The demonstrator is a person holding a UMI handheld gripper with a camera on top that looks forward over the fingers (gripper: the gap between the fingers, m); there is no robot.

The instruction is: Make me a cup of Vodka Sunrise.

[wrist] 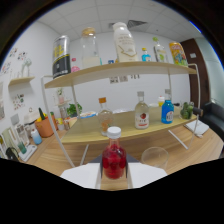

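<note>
A small bottle of red liquid (114,161) with a white cap stands upright between my fingers, and the dark pads touch it on both sides. My gripper (114,169) is shut on it. The white fingers (82,176) show to either side of the bottle. An empty clear glass (156,157) sits on the wooden table just right of the bottle, beside the right finger. Beyond, on the lower shelf board (125,132), stand an orange-capped clear bottle (104,118), a clear bottle with a red label (142,115) and a blue bottle (167,111).
The upper shelf board (120,69) carries a black and yellow can (61,56), a clear jar (90,47), a tall white bottle (124,42) and smaller cartons. An orange pot (45,127) stands left of the shelf. White shelf legs (177,139) slant down to the table.
</note>
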